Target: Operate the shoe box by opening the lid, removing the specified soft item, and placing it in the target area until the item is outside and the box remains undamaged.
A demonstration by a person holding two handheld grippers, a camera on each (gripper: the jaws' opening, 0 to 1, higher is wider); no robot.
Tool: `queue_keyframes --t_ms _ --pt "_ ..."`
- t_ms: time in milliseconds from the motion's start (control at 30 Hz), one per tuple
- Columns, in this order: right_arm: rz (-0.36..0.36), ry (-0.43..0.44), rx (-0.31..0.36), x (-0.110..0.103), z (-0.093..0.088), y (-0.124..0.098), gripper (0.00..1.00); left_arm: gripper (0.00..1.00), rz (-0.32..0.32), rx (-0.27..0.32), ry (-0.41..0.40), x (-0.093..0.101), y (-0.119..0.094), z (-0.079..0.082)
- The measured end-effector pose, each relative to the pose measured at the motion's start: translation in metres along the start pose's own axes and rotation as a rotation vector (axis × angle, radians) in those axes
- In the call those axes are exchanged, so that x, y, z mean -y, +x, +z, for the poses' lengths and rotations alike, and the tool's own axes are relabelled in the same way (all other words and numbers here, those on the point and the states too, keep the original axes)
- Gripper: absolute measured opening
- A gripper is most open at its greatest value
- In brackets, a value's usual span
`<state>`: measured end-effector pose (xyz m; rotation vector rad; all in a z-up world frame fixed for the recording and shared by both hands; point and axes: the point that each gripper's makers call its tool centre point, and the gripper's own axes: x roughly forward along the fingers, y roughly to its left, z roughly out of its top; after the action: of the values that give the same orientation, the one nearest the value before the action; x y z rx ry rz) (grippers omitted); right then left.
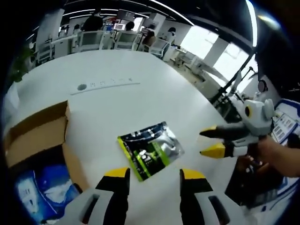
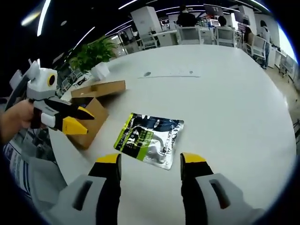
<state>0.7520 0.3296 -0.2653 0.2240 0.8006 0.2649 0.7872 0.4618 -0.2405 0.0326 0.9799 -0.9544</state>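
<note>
bright ceiling strips, window glare | fisheye bending edges | background desks slightly soft

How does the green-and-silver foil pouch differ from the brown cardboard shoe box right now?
The flat green-and-silver foil pouch lies out on the white table; the brown cardboard shoe box stands at the table's edge. The pouch is sealed and glossy; the box is open, matte, with blue-and-white packets inside. Both rest on the table, and neither tool touches them.
</note>
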Motion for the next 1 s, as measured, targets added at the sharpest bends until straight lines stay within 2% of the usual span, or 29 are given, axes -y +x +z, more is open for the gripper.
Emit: queue_keyframes --t_ms 200,367,567,800,1000 --pt "0.004 -0.006 0.022 -0.016 0.006 -0.015 0.49 0.45 -0.009 0.040 -0.005 0.004 -0.026 -0.001" --pt "0.011 -0.018 0.034 -0.035 0.011 -0.022 0.49 0.45 -0.002 0.062 -0.010 -0.002 -0.048 -0.006" --pt "0.020 -0.030 0.041 -0.055 0.014 -0.024 0.50 0.46 0.018 0.082 -0.026 -0.019 -0.081 -0.019" --pt "0.037 -0.043 0.040 -0.091 0.016 -0.020 0.50 0.47 0.042 0.110 -0.044 -0.044 -0.117 -0.031" --pt "0.057 -0.056 0.039 -0.121 0.021 -0.007 0.49 0.47 0.063 0.132 -0.063 -0.071 -0.144 -0.038"
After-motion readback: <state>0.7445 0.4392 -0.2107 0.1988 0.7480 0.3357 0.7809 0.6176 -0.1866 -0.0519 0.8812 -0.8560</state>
